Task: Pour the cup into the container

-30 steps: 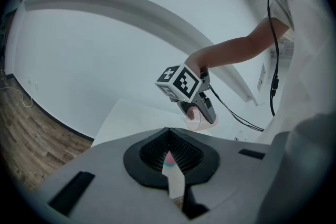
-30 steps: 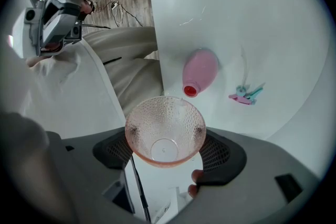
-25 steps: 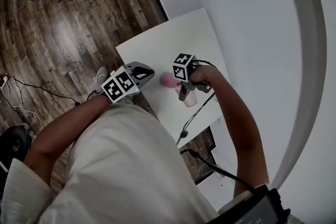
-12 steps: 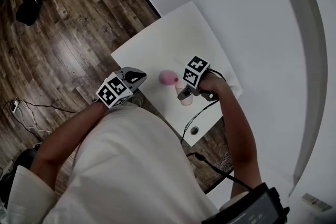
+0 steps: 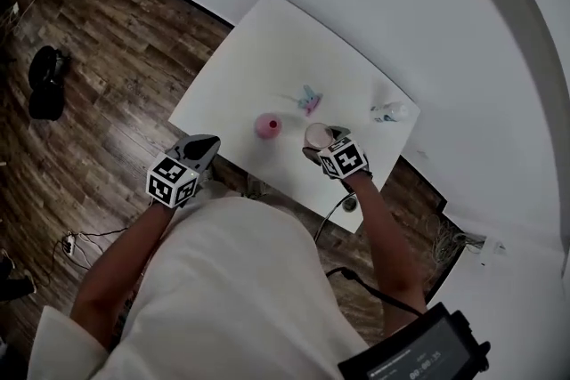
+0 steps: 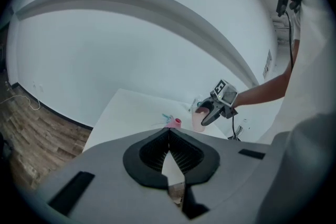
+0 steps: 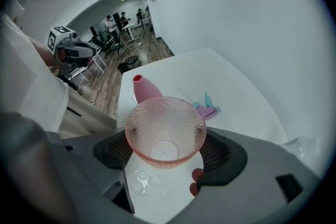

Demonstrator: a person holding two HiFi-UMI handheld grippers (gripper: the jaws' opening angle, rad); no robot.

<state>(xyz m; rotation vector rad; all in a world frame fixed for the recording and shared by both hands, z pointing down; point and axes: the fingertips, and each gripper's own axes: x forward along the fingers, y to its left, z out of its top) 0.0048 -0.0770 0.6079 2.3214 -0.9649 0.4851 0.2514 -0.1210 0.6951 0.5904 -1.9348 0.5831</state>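
Observation:
A pink dimpled glass cup (image 7: pixel 165 134) sits mouth up between the jaws of my right gripper (image 7: pixel 167 153), which is shut on it; the cup looks empty. In the head view the cup (image 5: pixel 316 135) is just right of the pink container (image 5: pixel 267 126), a small narrow-necked vessel with a red mouth (image 7: pixel 137 80). The right gripper (image 5: pixel 324 145) points steeply down over the table's near side. My left gripper (image 5: pixel 205 145) hovers at the table's near-left edge, jaws shut and empty (image 6: pixel 169 131). From it I see the container (image 6: pixel 174 123) and the cup (image 6: pixel 198 118) further off.
On the white table (image 5: pixel 258 49), a small teal and pink object (image 5: pixel 308 98) lies behind the container, and a crumpled clear wrapper (image 5: pixel 388 112) sits at the far right. A cable hangs off the near edge. Dark wood floor surrounds the table.
My right gripper has swung round to point steeply down, bringing the cup mouth up beside the container. The left gripper has hardly shifted. More of the table shows in the head view.

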